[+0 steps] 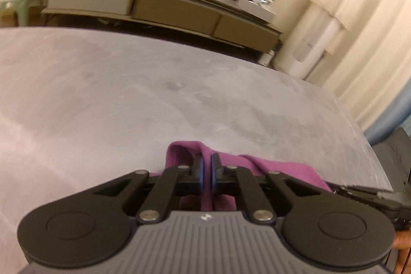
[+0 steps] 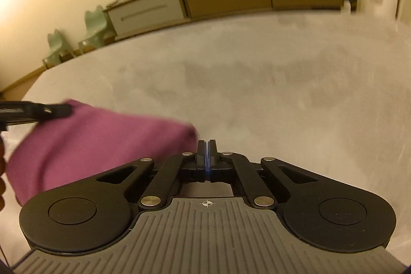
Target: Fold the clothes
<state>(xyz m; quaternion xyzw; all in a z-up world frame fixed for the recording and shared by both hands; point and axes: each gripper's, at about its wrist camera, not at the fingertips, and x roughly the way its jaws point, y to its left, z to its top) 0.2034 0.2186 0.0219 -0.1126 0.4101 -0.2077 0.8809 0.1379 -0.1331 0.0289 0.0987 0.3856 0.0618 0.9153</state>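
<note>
Left wrist view: left tool (image 1: 205,168) nearly closed, blue pads pinching a raised ridge of purple cloth (image 1: 269,168) near the front edge of the grey worktop (image 1: 154,94). Soft knit, ribbed at the hem, bunched rather than flat. Right wrist view: same purple cloth (image 2: 97,143) lying at left as a rumpled slab, apparently doubled over at least once, edges not squared. Right tool (image 2: 207,145) fully closed beside its corner, holding nothing visible. Folding judged partway, final tidying outstanding. Matte, mottled, chalky surface beyond.
</note>
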